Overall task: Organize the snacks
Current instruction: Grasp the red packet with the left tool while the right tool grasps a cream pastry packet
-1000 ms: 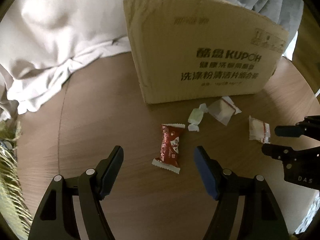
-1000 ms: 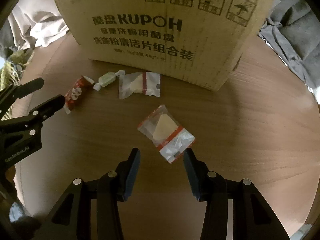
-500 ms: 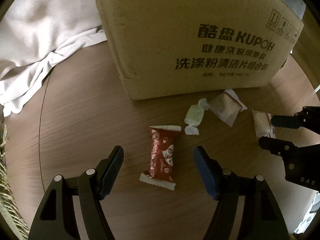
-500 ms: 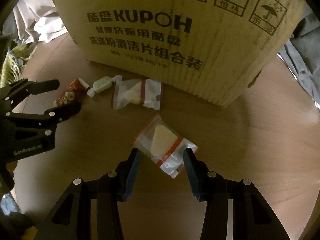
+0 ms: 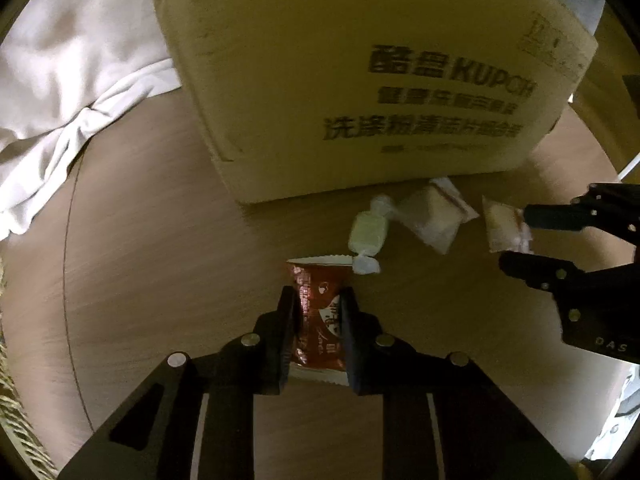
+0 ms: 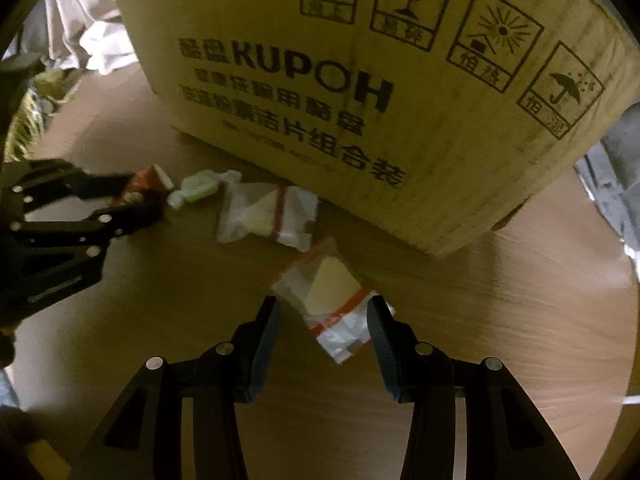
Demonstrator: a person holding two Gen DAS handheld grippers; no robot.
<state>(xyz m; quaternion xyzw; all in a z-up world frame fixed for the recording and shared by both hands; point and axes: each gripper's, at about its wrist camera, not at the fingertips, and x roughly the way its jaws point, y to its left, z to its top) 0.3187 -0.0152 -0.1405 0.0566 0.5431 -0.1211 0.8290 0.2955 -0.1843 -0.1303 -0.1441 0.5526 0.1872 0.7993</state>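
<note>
Standing at 12 o'clock, the KUPOH cardboard box [image 5: 360,80] hides its contents. The left gripper [image 5: 319,300], open earlier, now pinches the red snack packet [image 5: 318,312]; the right gripper [image 6: 322,312] straddles the clear wedge-snack bag [image 6: 332,292], jaws apart.

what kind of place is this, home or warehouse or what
Most likely a home, perhaps a living room or bedroom: a round wooden table with a reused cardboard box, loose wrapped snacks such as a red packet in the left gripper, and rumpled white fabric behind.
</note>
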